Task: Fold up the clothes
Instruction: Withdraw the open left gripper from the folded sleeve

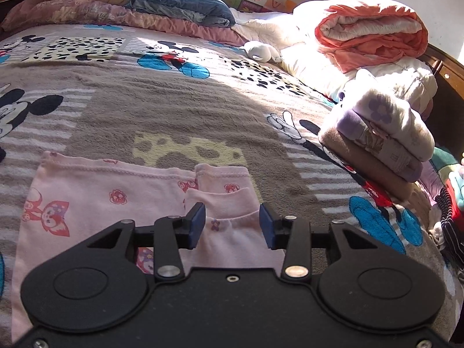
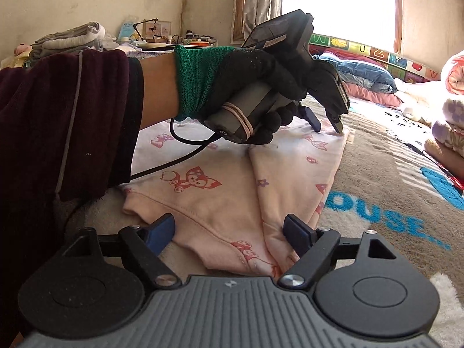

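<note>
left wrist view: a pale pink cotton top (image 1: 95,203) with red fox prints lies flat on the plush, fuzzy cartoon-mouse blanket (image 1: 179,107) at lower left. its ribbed sleeve cuffs (image 1: 223,185) are folded in over the body. just behind them, the left gripper (image 1: 232,226) stands with its blue pads parted and pressing on nothing, the soft cloth lying between and below them. farther right sits a neat stack of folded clothes (image 1: 377,142), brown, lilac and white with purple flowers, and behind it a puffy rolled coral and white quilt (image 1: 374,32).

right wrist view: a dark maroon fleece sleeve (image 2: 61,121) fills the left, leading to a hand in a knit black glove with a green cuff (image 2: 249,81) wrapped around the left tool's handle, its fingertips low over the top's far edge. nearest the lens, the right gripper (image 2: 229,232) is spread wide, hovering over the top's near hem, with no cloth pinched between its pads.
</note>
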